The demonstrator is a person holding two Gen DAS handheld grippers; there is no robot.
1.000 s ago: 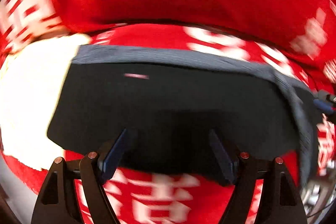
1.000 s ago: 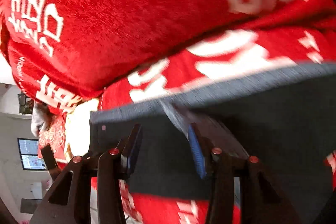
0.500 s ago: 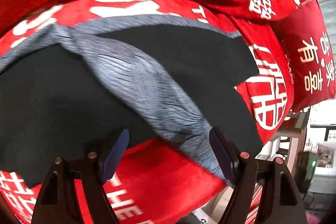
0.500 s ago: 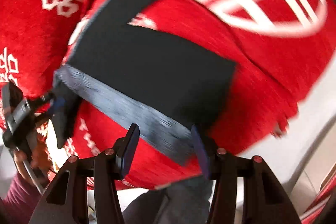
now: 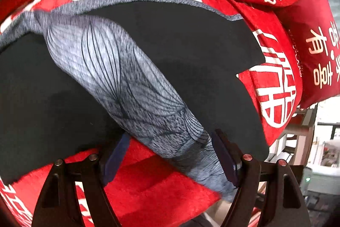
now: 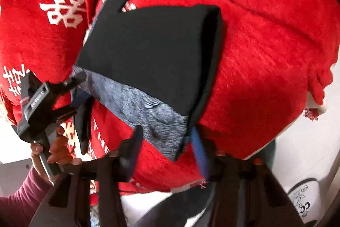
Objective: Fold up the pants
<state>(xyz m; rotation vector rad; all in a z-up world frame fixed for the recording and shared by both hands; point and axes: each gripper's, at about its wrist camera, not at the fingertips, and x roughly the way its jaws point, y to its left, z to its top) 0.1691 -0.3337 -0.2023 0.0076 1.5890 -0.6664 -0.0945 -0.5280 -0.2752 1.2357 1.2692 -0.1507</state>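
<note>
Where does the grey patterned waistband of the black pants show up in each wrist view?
Left wrist: the grey patterned waistband runs diagonally from upper left to lower right, between the fingers.
Right wrist: the waistband is lower centre, beneath the black fabric.
Shared landmark: the red blanket with white characters.

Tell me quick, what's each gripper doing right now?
Left gripper: jaws open, just been closing around the waistband.
Right gripper: jaws open, just been closing around the waistband's corner.
</note>
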